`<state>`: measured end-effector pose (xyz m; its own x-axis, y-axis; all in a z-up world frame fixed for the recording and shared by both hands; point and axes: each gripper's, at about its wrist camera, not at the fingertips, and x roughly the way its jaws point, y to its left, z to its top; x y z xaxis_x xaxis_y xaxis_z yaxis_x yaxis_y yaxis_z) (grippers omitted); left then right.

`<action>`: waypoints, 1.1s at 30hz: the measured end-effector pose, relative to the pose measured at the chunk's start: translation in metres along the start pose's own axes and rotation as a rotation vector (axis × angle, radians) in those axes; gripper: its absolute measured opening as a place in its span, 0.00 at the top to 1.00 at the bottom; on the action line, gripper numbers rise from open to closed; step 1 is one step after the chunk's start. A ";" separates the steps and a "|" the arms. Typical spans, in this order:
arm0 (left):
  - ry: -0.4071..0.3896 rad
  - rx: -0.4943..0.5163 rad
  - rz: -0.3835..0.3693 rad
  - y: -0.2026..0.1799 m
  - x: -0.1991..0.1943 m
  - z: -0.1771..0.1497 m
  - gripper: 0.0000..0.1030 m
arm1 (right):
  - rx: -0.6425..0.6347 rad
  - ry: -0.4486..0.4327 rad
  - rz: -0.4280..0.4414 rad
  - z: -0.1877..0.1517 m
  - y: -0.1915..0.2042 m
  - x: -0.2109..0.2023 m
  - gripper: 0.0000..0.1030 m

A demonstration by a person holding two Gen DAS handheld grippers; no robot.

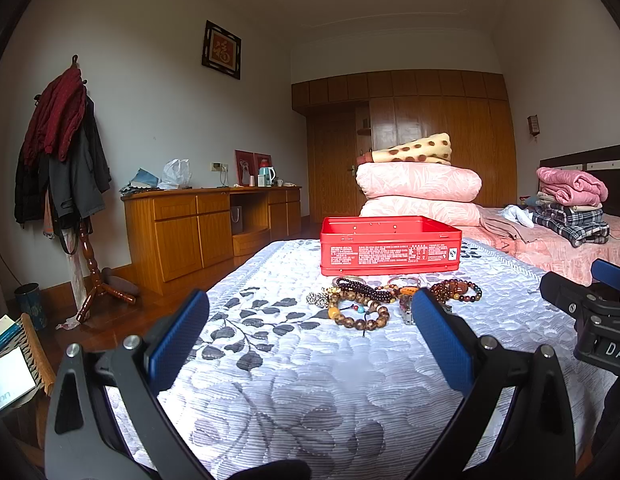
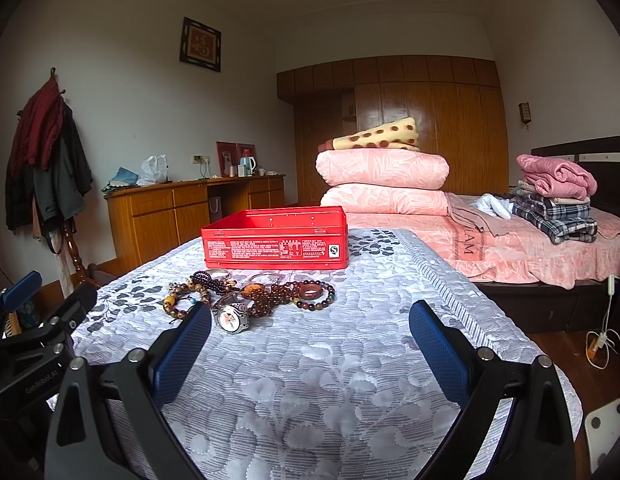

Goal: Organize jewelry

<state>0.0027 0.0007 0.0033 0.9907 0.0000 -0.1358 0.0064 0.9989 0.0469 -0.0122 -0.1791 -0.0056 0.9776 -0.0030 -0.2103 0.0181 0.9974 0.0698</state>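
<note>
An open red tin box (image 1: 389,246) (image 2: 276,240) stands on the grey leaf-patterned quilt (image 1: 310,368) (image 2: 329,380). In front of it lies a pile of jewelry: bead bracelets (image 1: 357,312) (image 2: 313,296), dark bead strands (image 2: 208,280), metal bangles (image 1: 403,280) and a wristwatch (image 2: 231,318). My left gripper (image 1: 310,320) is open, low over the quilt, just short of the pile, with nothing between its blue pads. My right gripper (image 2: 310,328) is open too, to the right of the pile, and also shows at the right edge of the left wrist view (image 1: 589,304).
Behind the quilt lie folded pink duvets (image 1: 419,196) (image 2: 383,184) and a clothes stack (image 2: 553,200) on a pink bed. A wooden desk (image 1: 214,228) and a coat rack (image 1: 66,168) stand at the left wall. A cable (image 2: 601,340) lies on the floor at right.
</note>
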 end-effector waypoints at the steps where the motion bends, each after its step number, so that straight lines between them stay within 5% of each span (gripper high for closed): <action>1: 0.000 0.000 0.000 0.000 0.000 0.000 0.05 | 0.000 0.000 0.000 0.000 0.000 0.000 0.06; 19: 0.030 -0.010 -0.014 0.005 0.006 -0.008 0.05 | 0.004 0.016 0.008 -0.005 0.000 0.006 0.06; 23: 0.086 -0.030 -0.075 0.011 0.015 -0.006 0.05 | 0.007 0.044 0.026 -0.004 0.003 0.013 0.06; 33: 0.227 -0.069 -0.037 0.032 0.053 0.008 0.05 | 0.067 0.196 0.099 0.009 0.008 0.050 0.06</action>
<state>0.0566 0.0318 0.0058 0.9340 -0.0342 -0.3556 0.0256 0.9993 -0.0289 0.0390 -0.1723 -0.0073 0.9161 0.1153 -0.3839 -0.0557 0.9850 0.1630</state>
